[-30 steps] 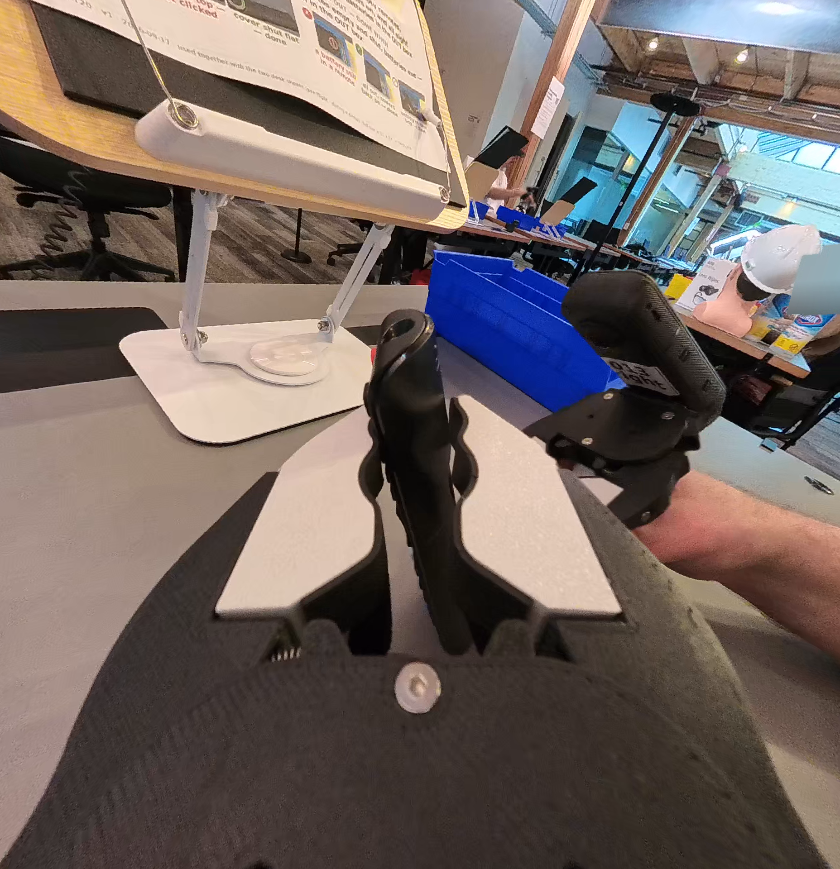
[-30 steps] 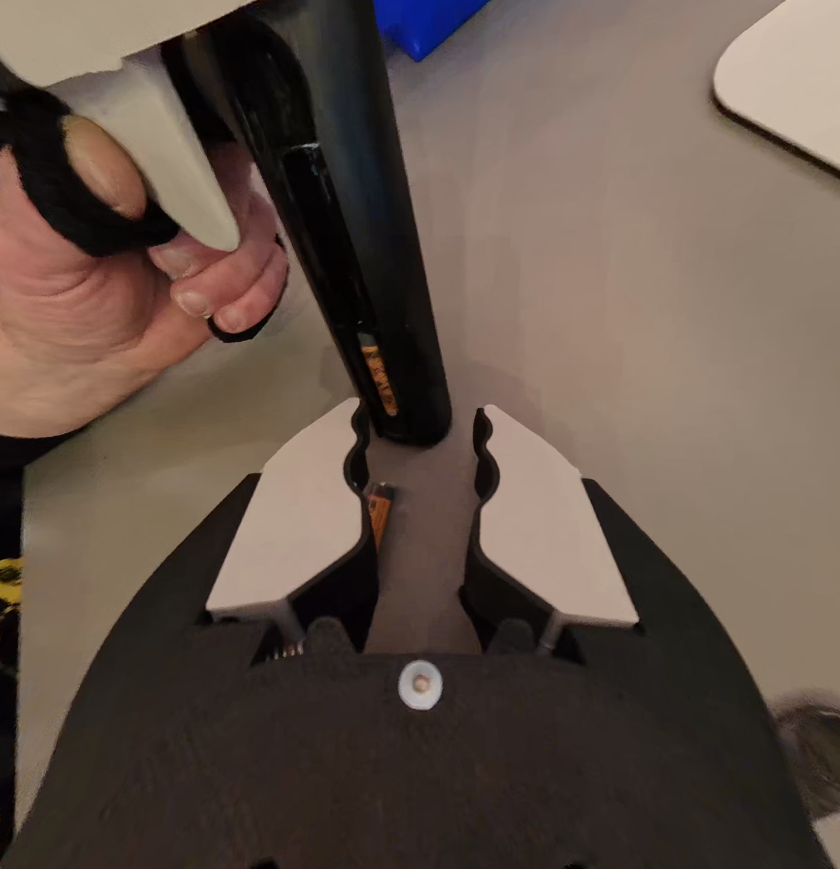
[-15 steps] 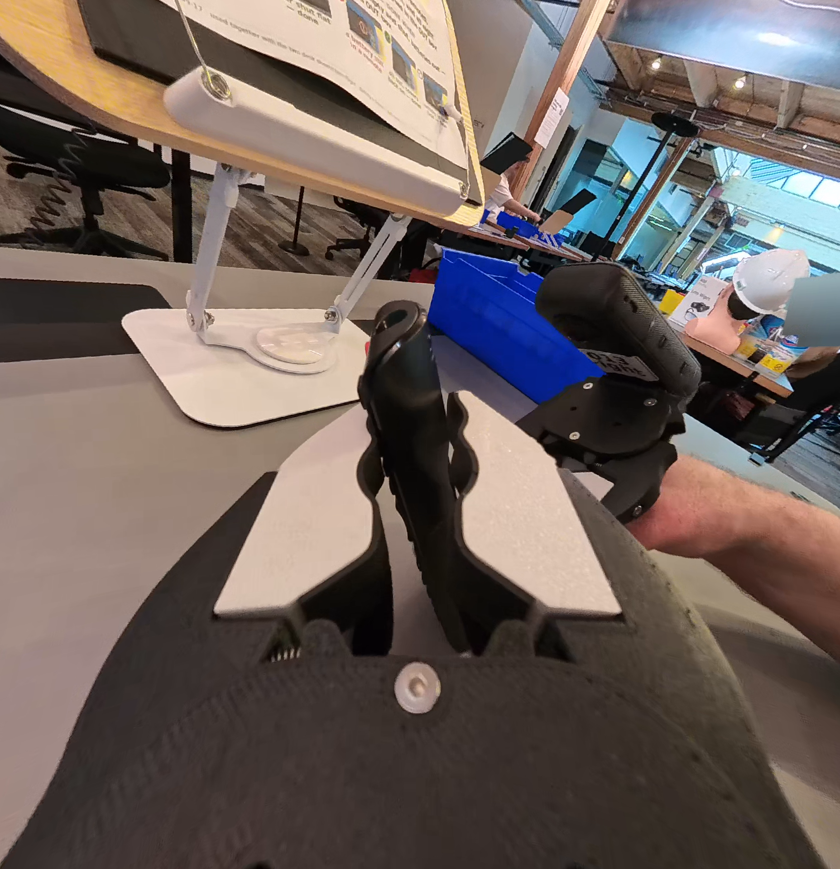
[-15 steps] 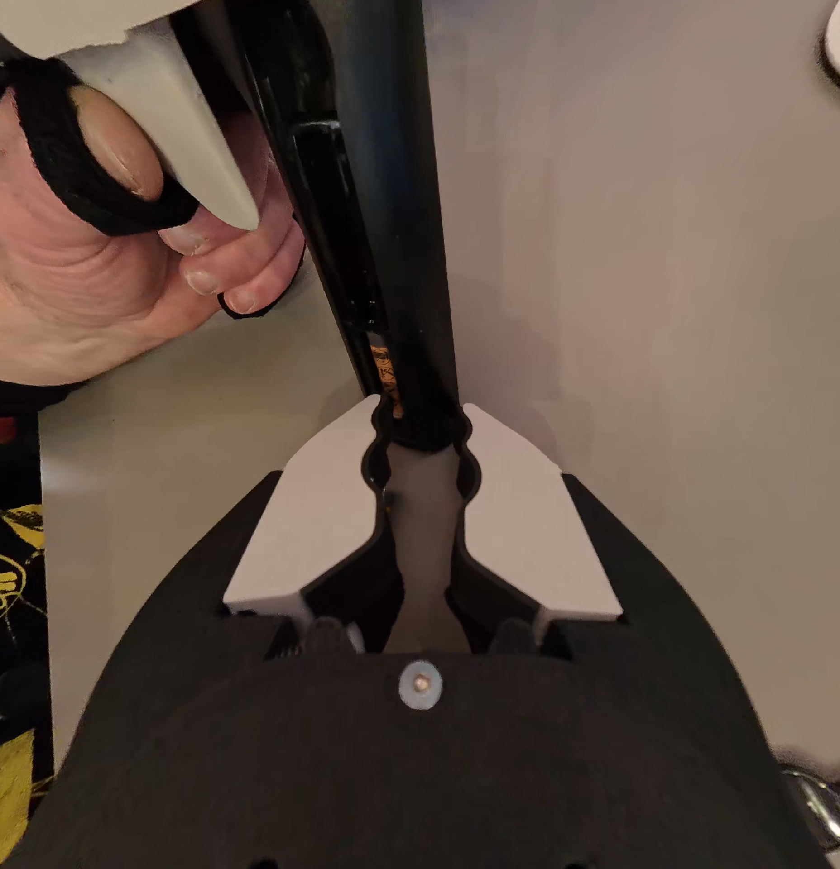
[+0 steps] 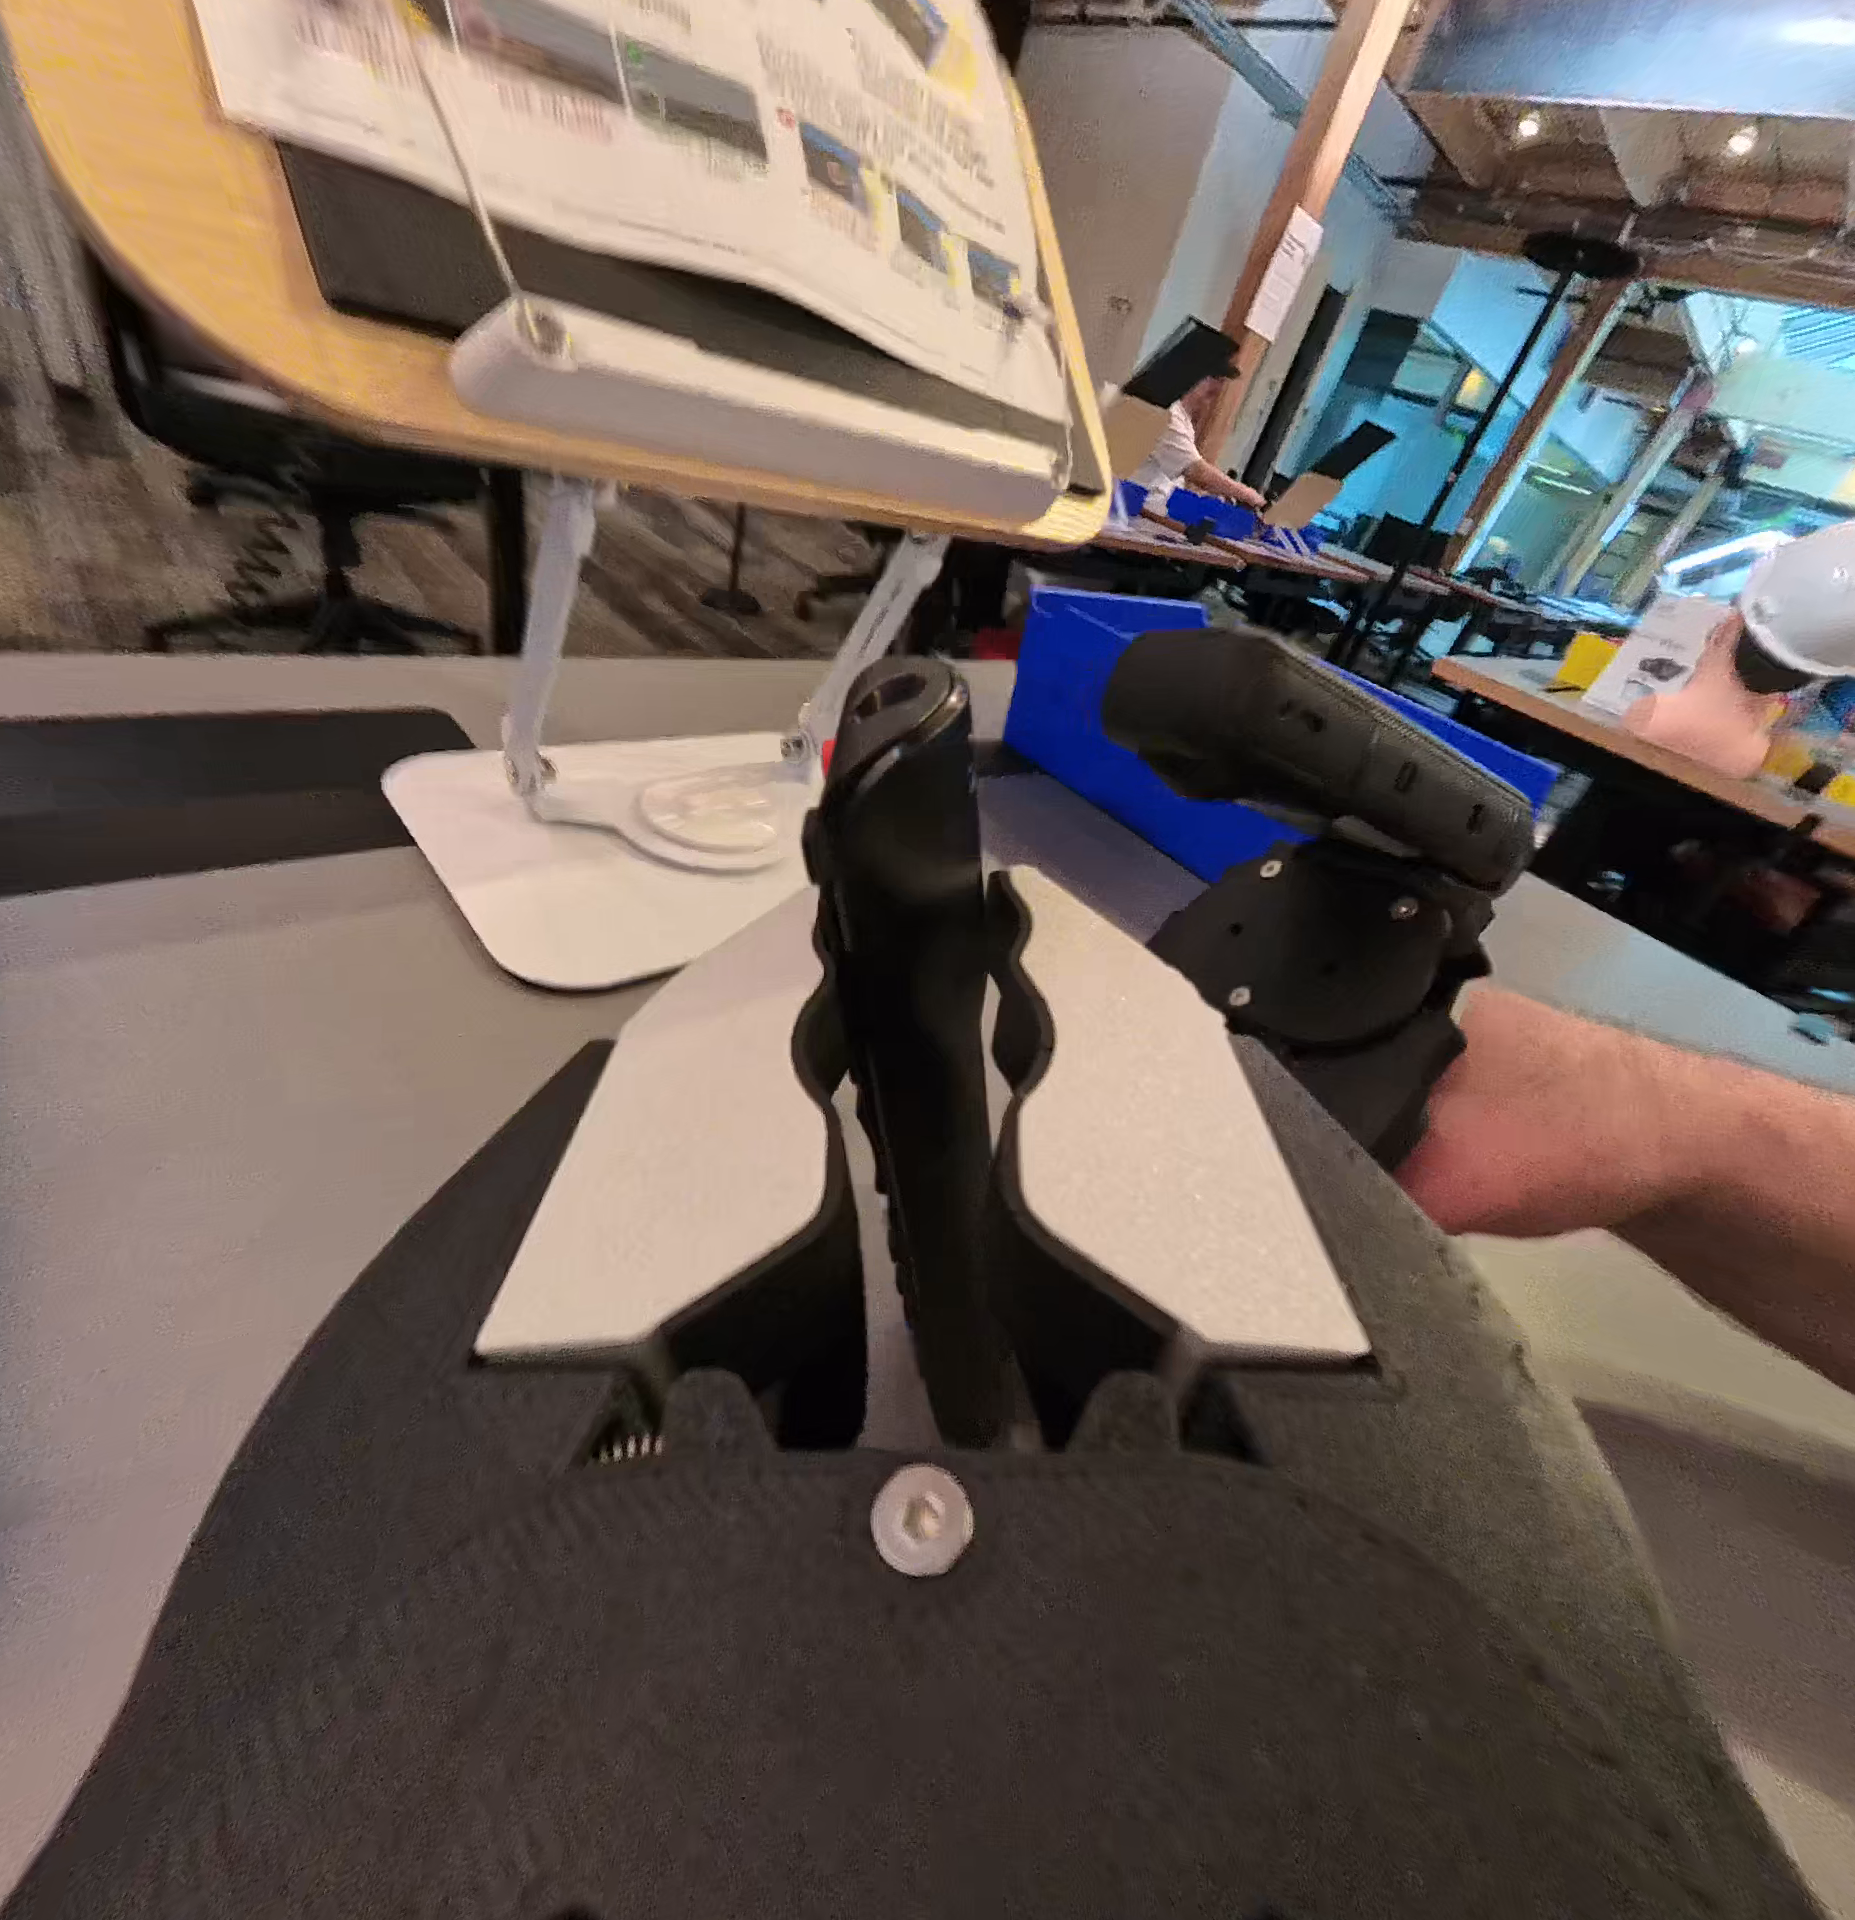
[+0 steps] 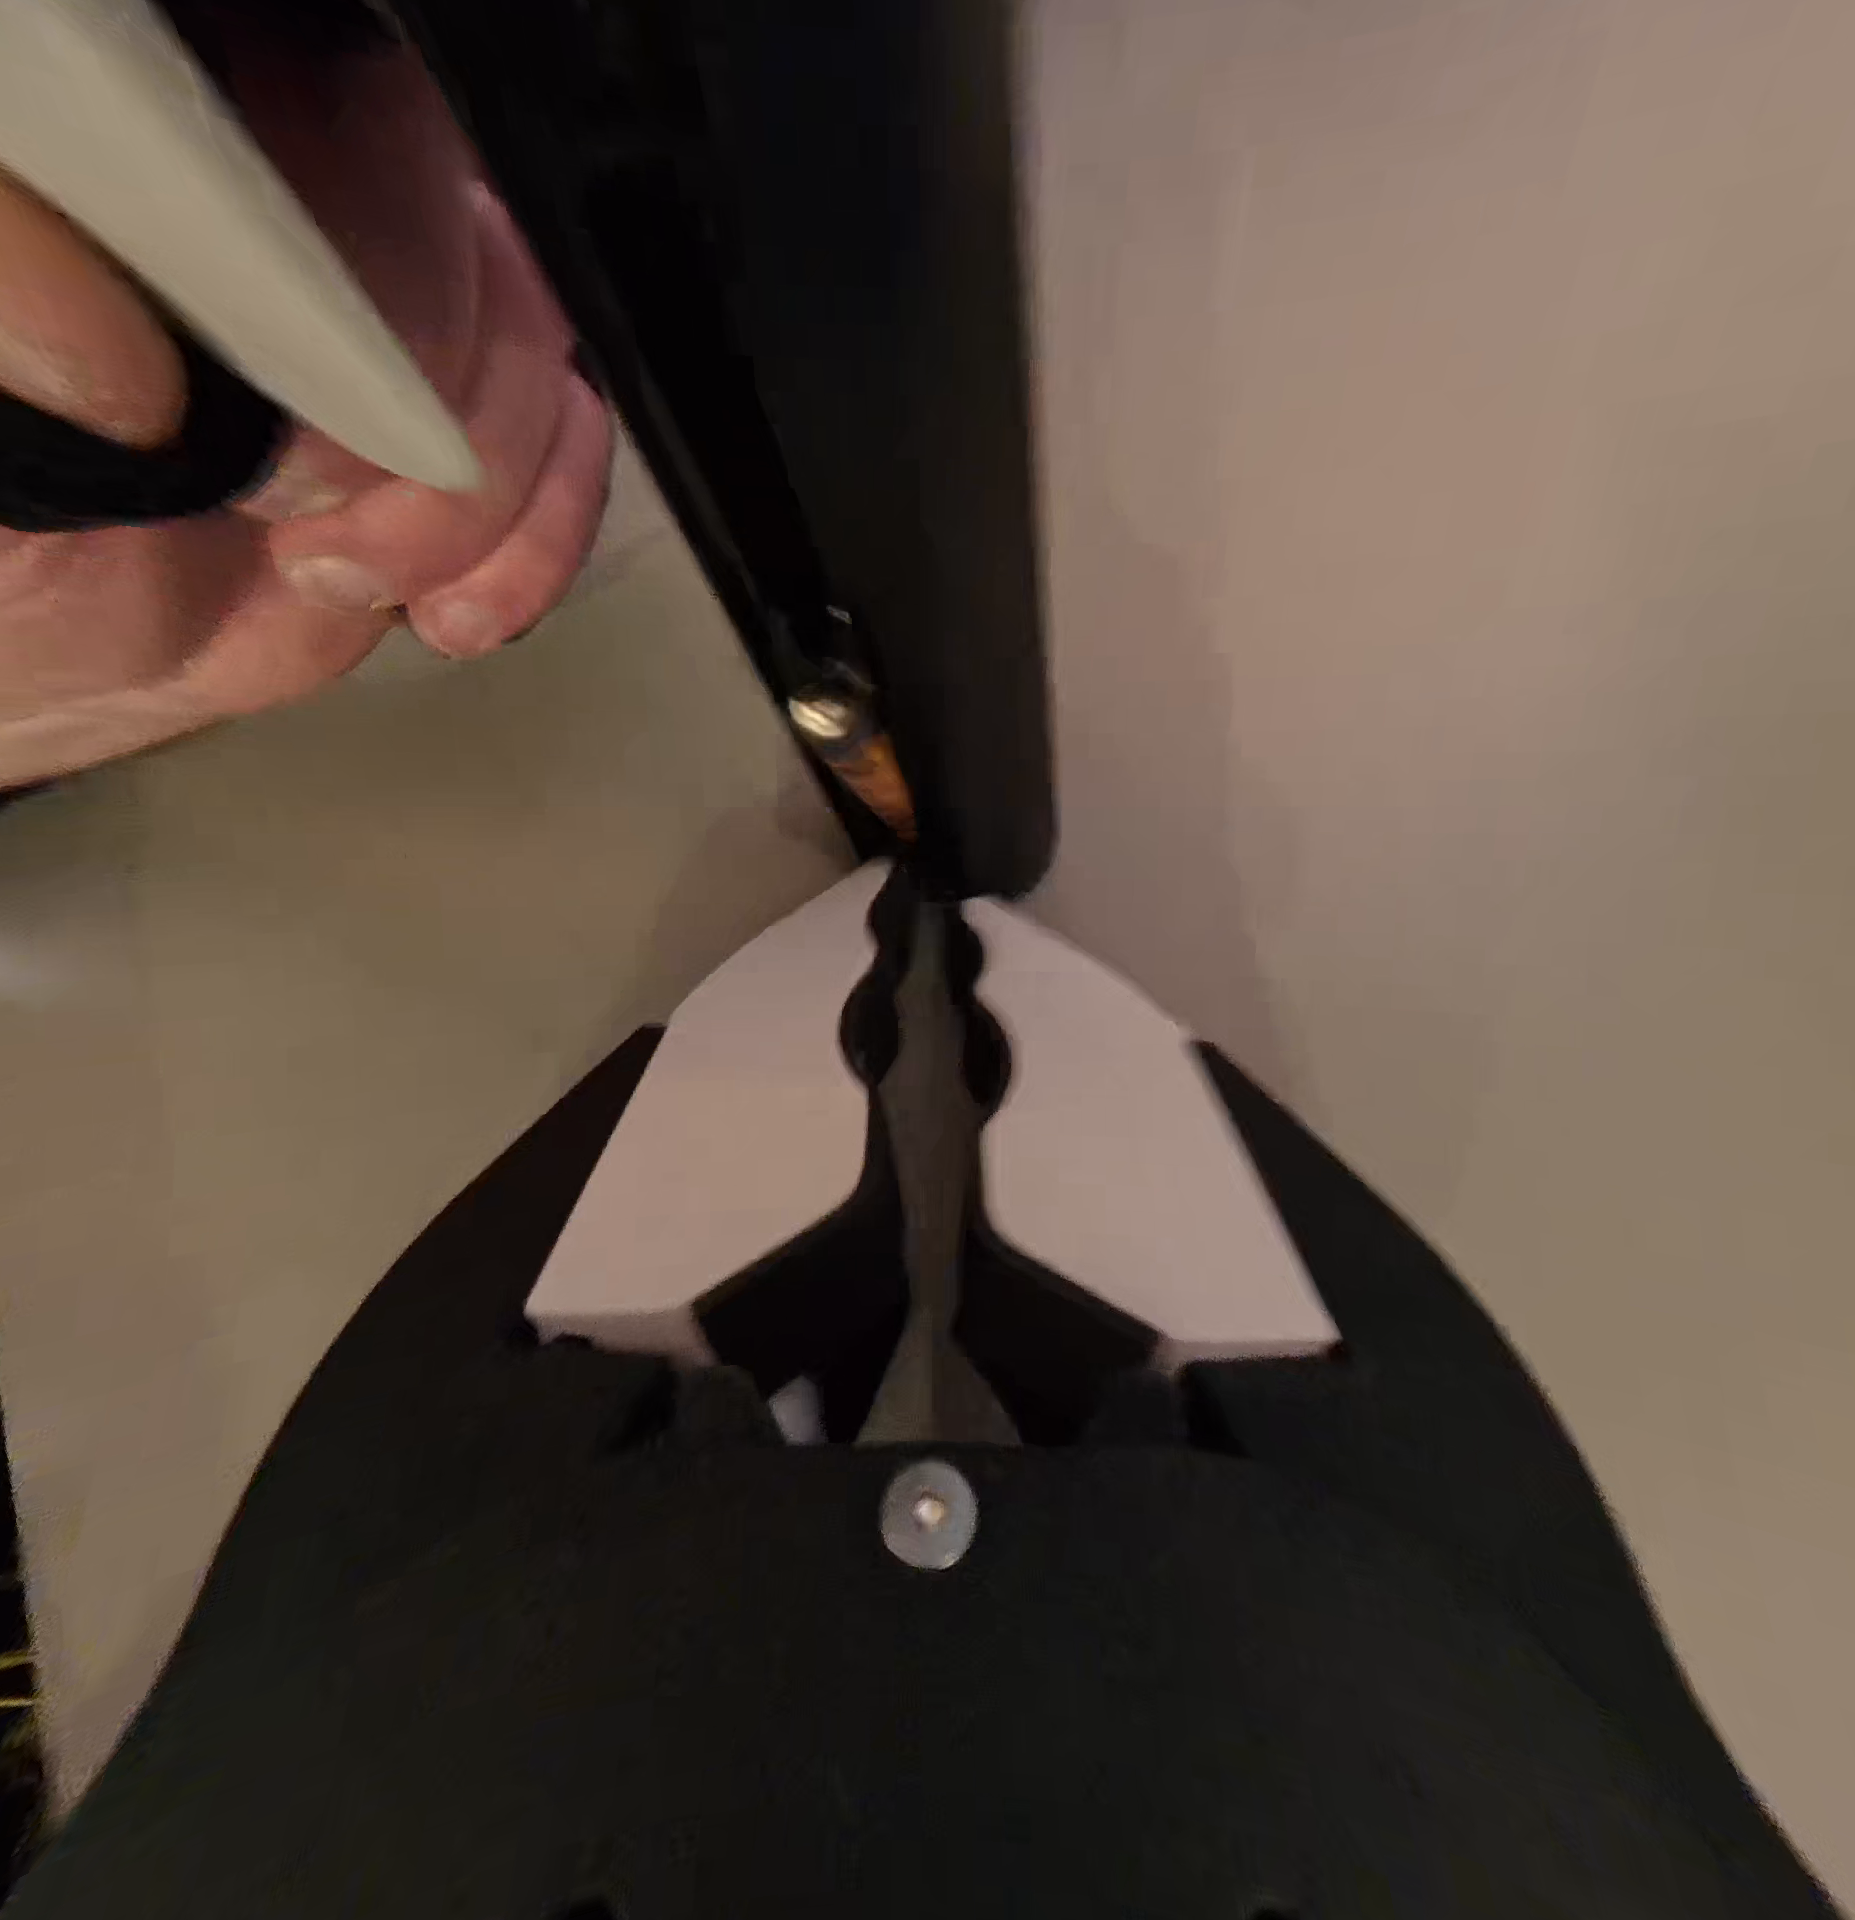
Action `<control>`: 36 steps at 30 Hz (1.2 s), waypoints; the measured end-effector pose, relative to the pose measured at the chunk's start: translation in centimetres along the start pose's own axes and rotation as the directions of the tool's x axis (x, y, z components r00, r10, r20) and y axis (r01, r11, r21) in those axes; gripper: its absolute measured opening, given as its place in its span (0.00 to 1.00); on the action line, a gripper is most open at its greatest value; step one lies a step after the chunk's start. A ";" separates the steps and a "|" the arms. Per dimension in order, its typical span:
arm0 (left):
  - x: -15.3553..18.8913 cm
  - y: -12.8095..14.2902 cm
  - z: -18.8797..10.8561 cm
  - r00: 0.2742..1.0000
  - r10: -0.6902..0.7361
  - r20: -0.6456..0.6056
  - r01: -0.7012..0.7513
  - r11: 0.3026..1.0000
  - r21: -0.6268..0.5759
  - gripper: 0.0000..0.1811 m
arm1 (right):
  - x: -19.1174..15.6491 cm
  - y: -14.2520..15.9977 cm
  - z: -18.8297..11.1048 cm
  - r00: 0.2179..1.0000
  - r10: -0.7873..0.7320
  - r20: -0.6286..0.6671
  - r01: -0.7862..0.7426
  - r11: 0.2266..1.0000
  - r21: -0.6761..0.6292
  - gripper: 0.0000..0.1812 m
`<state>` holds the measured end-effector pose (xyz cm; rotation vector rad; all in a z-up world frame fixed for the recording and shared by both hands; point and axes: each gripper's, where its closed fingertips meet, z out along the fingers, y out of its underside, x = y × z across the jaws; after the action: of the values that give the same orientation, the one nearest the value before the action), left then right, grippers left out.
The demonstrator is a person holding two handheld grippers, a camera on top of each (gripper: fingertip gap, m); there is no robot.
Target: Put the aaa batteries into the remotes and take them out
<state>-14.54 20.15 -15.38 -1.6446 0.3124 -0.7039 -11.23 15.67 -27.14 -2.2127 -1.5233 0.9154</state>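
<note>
My left gripper is clamped on the black remote, which stands edge-on at the centre of the left wrist view, its rounded end pointing up toward the white document stand and the blue bin in the upper middle of the frame. This grip is unchanged from a second ago. My right gripper, seen in its own view at lower centre, has changed: its fingers stood well apart a second ago, had narrowed around the remote's end half a second ago, and are now drawn nearly together, with only a thin dark slit between the tips. The tips sit at the lower end of the remote, directly below the open battery slot. One AAA battery lies in that slot at the centre of the frame, its metal cap and orange wrap exposed. The frame is blurred, and I cannot tell whether the tips grip anything; no battery shows between them. The orange object that lay between my right fingers a second ago is out of view. My judgement: the right gripper is working at the slot's lower end, either seating this battery or preparing to pry it out. The grey table fills the right of the frame.
</note>
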 end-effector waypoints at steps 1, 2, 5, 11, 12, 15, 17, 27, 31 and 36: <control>-0.2 0.3 0.0 1.000 -0.006 -0.007 0.005 1.000 -0.019 0.15 | 0.0 0.3 -0.4 0.999 0.023 0.023 -0.024 1.000 0.017 0.07; -0.3 0.4 -0.1 1.000 0.004 -0.001 -0.004 1.000 -0.015 0.15 | -0.1 0.2 -1.0 0.999 0.018 0.031 -0.020 0.998 0.056 0.14; -0.5 0.4 0.0 1.000 0.002 0.009 -0.001 1.000 -0.010 0.15 | -1.1 -2.4 -3.8 0.982 0.084 0.167 -0.127 0.956 0.265 0.16; 0.9 0.1 0.0 0.995 0.098 0.000 -0.098 0.995 -0.016 0.14 | -0.3 -3.0 -2.8 0.964 0.178 0.199 -0.229 0.935 0.270 0.20; 1.1 0.1 0.0 0.995 0.098 -0.007 -0.098 0.995 -0.013 0.14 | -0.3 -3.1 -2.7 0.962 0.184 0.202 -0.235 0.934 0.271 0.21; 1.7 0.1 0.1 0.990 0.139 -0.014 -0.140 0.990 -0.015 0.15 | -0.3 -3.0 -2.8 0.959 0.198 0.201 -0.245 0.939 0.243 0.19; 2.1 0.0 0.1 0.989 0.149 -0.020 -0.149 0.989 -0.012 0.15 | -0.3 -2.7 -2.9 0.955 0.221 0.199 -0.260 0.945 0.198 0.21; 1.0 0.0 -0.1 0.996 0.089 0.007 -0.089 0.996 -0.007 0.15 | 0.3 2.0 -3.8 0.985 0.170 0.005 -0.170 0.985 -0.015 0.25; 0.4 0.0 -0.2 1.000 0.023 0.005 -0.023 1.000 0.005 0.15 | -0.1 0.9 -6.0 0.987 0.159 0.037 -0.163 0.973 0.165 0.26; 0.8 -0.2 -0.2 0.999 0.049 0.019 -0.049 0.999 0.011 0.14 | -1.4 -0.4 -4.8 0.993 0.113 0.046 -0.119 0.980 0.162 0.29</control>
<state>-14.09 19.59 -14.98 -1.6268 0.3340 -0.6523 -8.73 15.07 -22.81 -2.1956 -1.2933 1.0808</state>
